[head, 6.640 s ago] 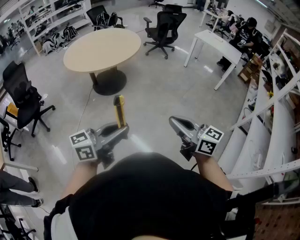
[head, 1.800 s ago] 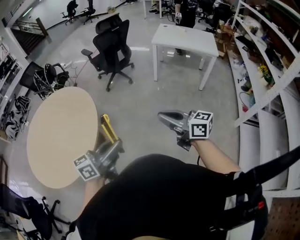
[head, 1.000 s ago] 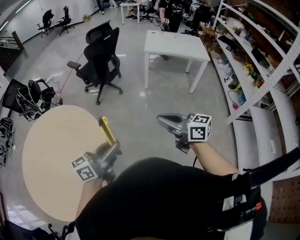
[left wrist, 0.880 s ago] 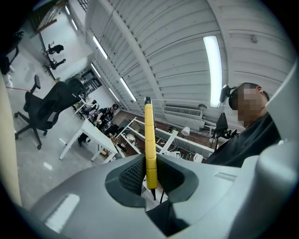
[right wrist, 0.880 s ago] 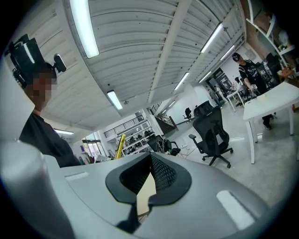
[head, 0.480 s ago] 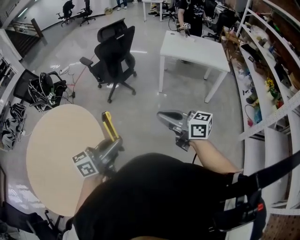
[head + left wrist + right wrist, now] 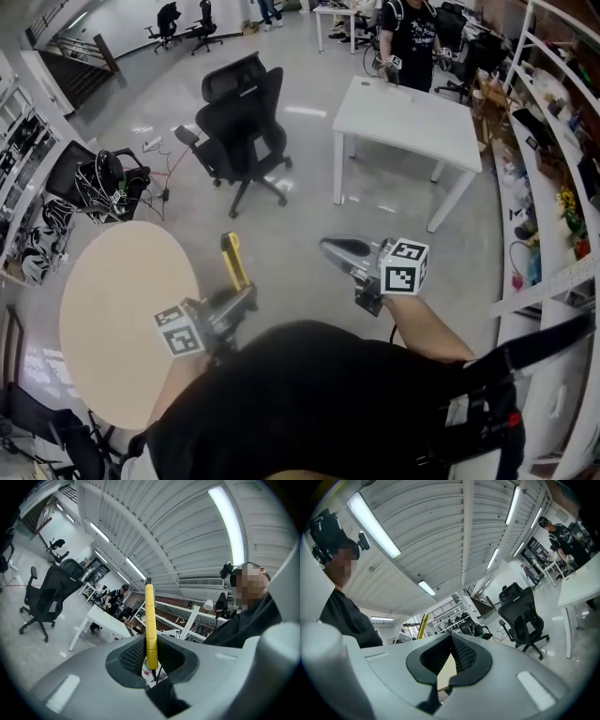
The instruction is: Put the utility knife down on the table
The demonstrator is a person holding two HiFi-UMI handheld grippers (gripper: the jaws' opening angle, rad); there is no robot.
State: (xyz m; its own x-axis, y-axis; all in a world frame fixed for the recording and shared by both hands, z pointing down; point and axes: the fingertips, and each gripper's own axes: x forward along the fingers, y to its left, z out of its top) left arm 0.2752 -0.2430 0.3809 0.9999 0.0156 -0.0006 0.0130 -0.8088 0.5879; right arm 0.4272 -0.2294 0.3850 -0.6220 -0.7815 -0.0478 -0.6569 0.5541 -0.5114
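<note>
My left gripper (image 7: 244, 300) clamps its jaws on the yellow utility knife (image 7: 233, 263), held upright; the round worktop (image 7: 117, 319) lies nearby. On my right gripper (image 7: 330, 250) the jaws are together, empty.

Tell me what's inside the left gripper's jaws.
A yellow utility knife, clamped upright by the left gripper. Its gripped faces are covered by the pads.

We find the round worktop (image 7: 122, 319) open from above across its whole top. Beyond its far edge, bare floor (image 7: 300, 234) leaves a wide passage. Farther off stands a black office chair (image 7: 242, 122), with a white desk (image 7: 412, 117) to its right.
</note>
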